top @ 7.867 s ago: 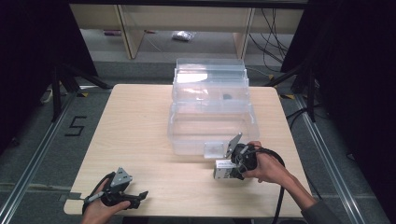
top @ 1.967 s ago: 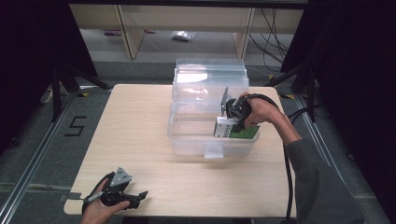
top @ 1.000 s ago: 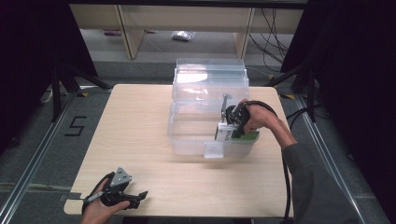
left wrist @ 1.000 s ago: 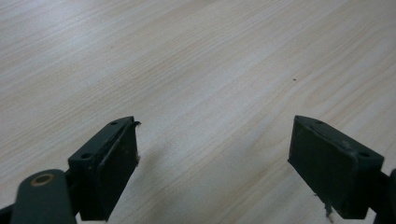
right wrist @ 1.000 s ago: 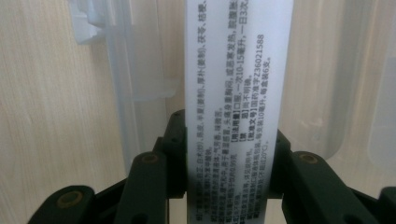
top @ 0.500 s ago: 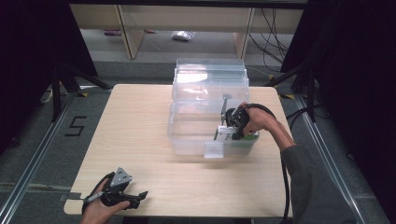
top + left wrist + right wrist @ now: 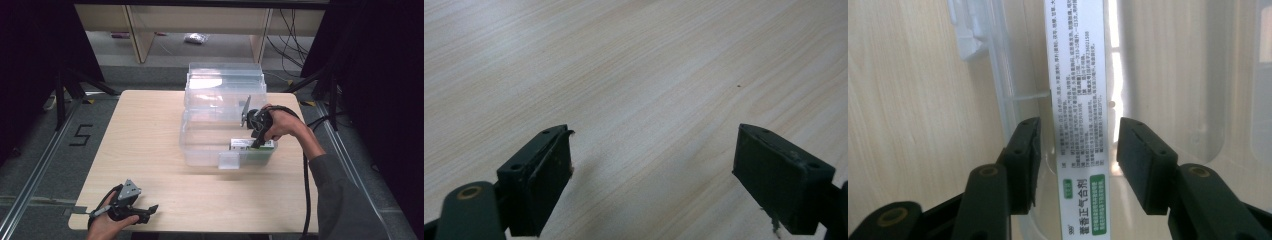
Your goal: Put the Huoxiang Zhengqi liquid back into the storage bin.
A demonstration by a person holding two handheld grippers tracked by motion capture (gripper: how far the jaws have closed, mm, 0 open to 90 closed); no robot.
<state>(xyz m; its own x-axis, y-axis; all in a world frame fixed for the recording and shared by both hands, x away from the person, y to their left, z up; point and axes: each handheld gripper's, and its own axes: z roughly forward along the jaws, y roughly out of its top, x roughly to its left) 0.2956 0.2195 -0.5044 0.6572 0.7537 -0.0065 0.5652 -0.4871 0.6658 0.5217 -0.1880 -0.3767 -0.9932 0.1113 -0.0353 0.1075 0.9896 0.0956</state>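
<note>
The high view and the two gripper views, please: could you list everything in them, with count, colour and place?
Storage box: one, clear plastic, middle of the table, open, with a latch tab on its near wall.
Box lid: one, clear, standing behind the box at the table's far edge.
Carton: one, white and green with printed text, lying inside the box at its near right corner.
Table: one, light wood.
Floor marking: one, black figure 5, left of the table.
Small packet: one, pale, on the floor beyond the table.
Left gripper: black, jaws wide apart over bare table, near left corner.
Right gripper: black, jaws just opening, a gap each side of the carton.
</note>
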